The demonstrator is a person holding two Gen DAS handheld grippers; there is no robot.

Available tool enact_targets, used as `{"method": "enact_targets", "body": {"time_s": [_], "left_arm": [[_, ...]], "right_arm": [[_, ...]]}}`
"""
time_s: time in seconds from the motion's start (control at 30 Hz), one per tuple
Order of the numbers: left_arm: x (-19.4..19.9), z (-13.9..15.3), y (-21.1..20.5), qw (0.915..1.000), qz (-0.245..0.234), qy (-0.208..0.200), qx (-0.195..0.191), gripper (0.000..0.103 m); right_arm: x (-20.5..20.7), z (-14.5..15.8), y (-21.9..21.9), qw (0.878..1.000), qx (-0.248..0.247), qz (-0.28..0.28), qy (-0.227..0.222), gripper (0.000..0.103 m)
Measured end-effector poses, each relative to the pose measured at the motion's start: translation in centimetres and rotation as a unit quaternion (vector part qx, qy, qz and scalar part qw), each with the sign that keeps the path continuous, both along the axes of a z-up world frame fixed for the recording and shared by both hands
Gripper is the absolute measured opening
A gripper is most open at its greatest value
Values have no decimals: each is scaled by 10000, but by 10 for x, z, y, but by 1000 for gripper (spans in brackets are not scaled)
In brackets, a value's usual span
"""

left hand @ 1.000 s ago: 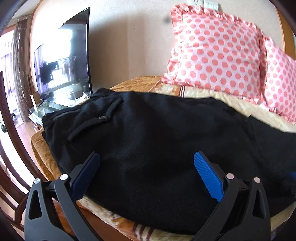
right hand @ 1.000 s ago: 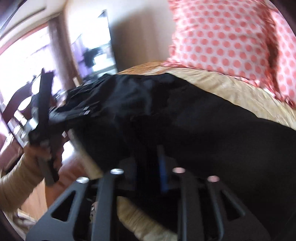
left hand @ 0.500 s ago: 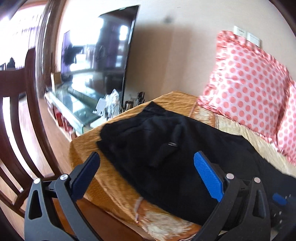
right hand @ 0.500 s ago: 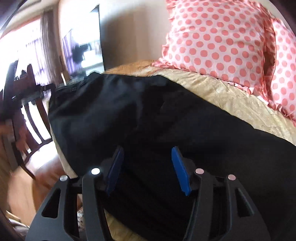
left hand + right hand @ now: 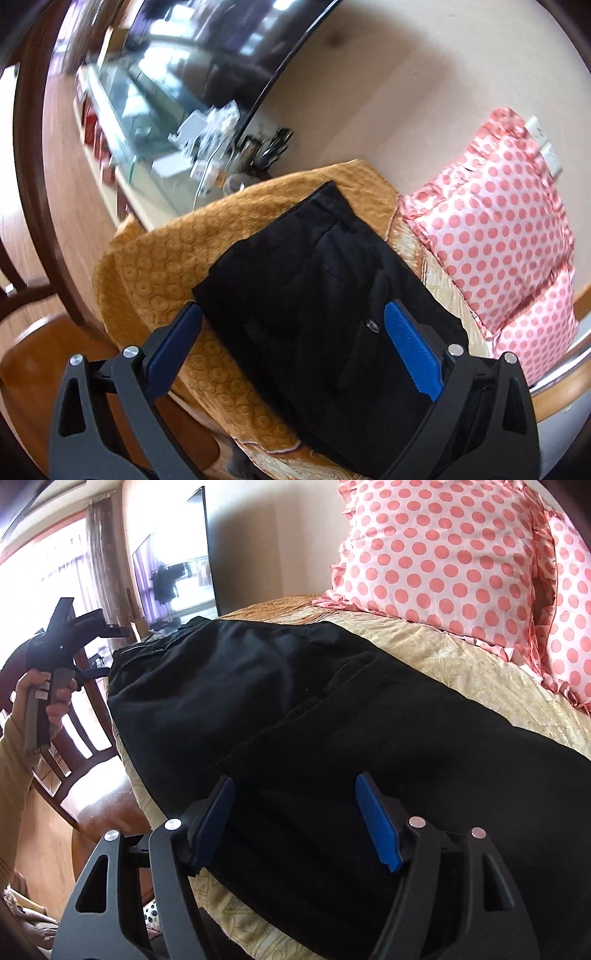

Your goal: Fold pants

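Observation:
Black pants [image 5: 295, 701] lie flat along the bed, their waist end [image 5: 314, 280] on the orange bedspread [image 5: 155, 266]. My right gripper [image 5: 295, 786] hovers low over the middle of the pants. Its jaws are opening, with only flat cloth below and nothing pressed between the blue pads [image 5: 376, 827]. My left gripper [image 5: 291, 314] stands open above the waist end, one finger over the bedspread and the other over a buttoned back pocket [image 5: 371, 325]. From the right wrist view, a hand holds the left gripper [image 5: 107, 651] in the air beyond the bed's left end.
Two pink dotted pillows [image 5: 443, 561] lean on the wall behind the pants. A television [image 5: 173, 576] on a glass stand [image 5: 140, 122] with clutter stands past the bed's end. A dark wooden chair [image 5: 74, 746] is by the bed's left corner.
The right gripper's jaws spread from nearly shut on bunched cloth to wide apart, and the cloth now lies flat. The left gripper swung left toward the waist end and rolled.

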State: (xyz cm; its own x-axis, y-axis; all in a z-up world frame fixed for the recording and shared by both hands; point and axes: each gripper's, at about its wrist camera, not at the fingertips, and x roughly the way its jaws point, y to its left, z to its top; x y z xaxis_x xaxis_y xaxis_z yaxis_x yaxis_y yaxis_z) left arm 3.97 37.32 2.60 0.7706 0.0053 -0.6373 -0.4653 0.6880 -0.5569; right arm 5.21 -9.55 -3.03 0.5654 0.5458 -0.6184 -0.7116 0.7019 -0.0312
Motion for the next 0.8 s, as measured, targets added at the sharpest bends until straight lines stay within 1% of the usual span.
{"method": "enact_targets", "body": {"time_s": [0.03, 0.07, 0.2, 0.27, 0.33, 0.43, 0.5, 0.53, 0.63, 0.7, 0.73, 0.8], "left_arm": [[0, -3, 3, 9999, -3, -37, -152, 98], [-1, -3, 4, 9998, 26, -42, -171, 98], [-1, -4, 6, 9987, -84, -119, -481, 98], [0, -4, 7, 9983, -103, -133, -559, 98], [2, -6, 7, 9968, -132, -238, -755, 98], [1, -8, 8, 9952, -69, -345, -915, 95], [-1, -8, 8, 9950, 1, -352, -933, 89], [-1, -8, 9, 9948, 36, -359, -957, 88], [-5, -10, 13, 9930, 184, -388, -1101, 80], [-7, -11, 15, 9925, 307, -333, -1131, 67], [-8, -11, 15, 9927, 370, -289, -1115, 65], [-9, -12, 14, 9933, 495, -174, -1026, 51]], "right_arm": [[0, 0, 0, 10000, -2, 0, -6, 71], [0, 0, 0, 10000, 0, 3, -6, 71], [1, 0, 1, 10000, 4, 4, -14, 74], [2, -1, 1, 10000, 21, 12, -24, 75], [1, -1, 0, 10000, 28, 26, -36, 75], [1, -1, 0, 10000, 40, 41, -51, 76], [1, -1, 0, 10000, 43, 45, -66, 76], [2, -1, 0, 10000, 47, 43, -69, 76], [2, -2, 0, 9999, 63, 38, -76, 77], [2, -1, 0, 9999, 74, 36, -84, 77], [2, -2, 0, 9999, 80, 33, -88, 77], [2, -2, 0, 9999, 95, 26, -89, 77]]}}
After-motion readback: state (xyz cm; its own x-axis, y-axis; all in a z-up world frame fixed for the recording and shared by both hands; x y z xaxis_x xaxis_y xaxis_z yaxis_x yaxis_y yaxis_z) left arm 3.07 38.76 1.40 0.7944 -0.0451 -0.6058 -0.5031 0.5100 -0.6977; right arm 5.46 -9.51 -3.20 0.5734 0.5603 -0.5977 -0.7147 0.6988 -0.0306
